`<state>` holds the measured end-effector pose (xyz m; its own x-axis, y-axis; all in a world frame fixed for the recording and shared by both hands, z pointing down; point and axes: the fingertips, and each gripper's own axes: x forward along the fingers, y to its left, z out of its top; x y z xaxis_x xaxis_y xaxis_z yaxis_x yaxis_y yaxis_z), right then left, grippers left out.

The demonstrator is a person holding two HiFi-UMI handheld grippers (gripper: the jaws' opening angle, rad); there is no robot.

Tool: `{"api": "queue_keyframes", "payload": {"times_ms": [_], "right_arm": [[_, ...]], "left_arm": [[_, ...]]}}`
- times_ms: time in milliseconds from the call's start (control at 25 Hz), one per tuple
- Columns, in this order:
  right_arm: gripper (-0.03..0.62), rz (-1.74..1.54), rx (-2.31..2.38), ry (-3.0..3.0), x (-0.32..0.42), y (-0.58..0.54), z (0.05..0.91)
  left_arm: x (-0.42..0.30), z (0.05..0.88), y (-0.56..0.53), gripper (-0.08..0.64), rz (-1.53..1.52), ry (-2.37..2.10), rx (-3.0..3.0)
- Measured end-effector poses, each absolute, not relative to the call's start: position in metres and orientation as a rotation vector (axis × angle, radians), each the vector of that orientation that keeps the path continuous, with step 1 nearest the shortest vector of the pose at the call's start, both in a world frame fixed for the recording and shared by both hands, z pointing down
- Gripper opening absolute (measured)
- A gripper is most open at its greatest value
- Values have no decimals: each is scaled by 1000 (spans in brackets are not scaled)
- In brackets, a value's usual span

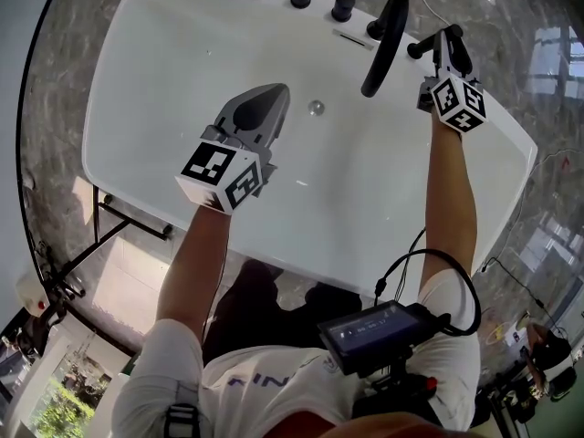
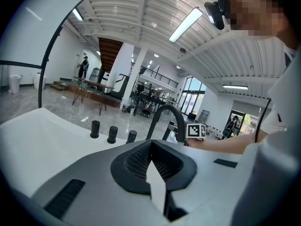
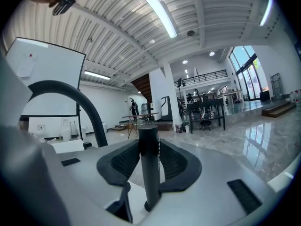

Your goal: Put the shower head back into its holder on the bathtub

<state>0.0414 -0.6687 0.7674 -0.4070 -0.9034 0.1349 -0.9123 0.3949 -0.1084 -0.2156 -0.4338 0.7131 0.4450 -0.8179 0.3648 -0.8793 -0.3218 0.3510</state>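
Though tiny overhead, showerhead (image 3: 149, 168) between jaws

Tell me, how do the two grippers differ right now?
The left gripper is shut with nothing between its jaws; the right gripper is clamped on the black shower head. The left gripper hangs over the basin of the tub; the right gripper is at the far rim, beside the faucet. Both have the same grey build.
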Motion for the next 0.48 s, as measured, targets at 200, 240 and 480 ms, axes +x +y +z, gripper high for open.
{"api": "queue_keyframes", "payload": {"times_ms": [200,240,480], "right_arm": [[124,221,1727,-2648,49,-652,723],[124,208,1733,-2656,51,-647,714],[106,167,1780,-2659,73,-588,656]], "left_arm": [[-225,700,-430,14,136,-1440,2211],[-227,697,-428,14,130,-1448,2209],[-234,662,-407,14,128,-1470,2243]]}}
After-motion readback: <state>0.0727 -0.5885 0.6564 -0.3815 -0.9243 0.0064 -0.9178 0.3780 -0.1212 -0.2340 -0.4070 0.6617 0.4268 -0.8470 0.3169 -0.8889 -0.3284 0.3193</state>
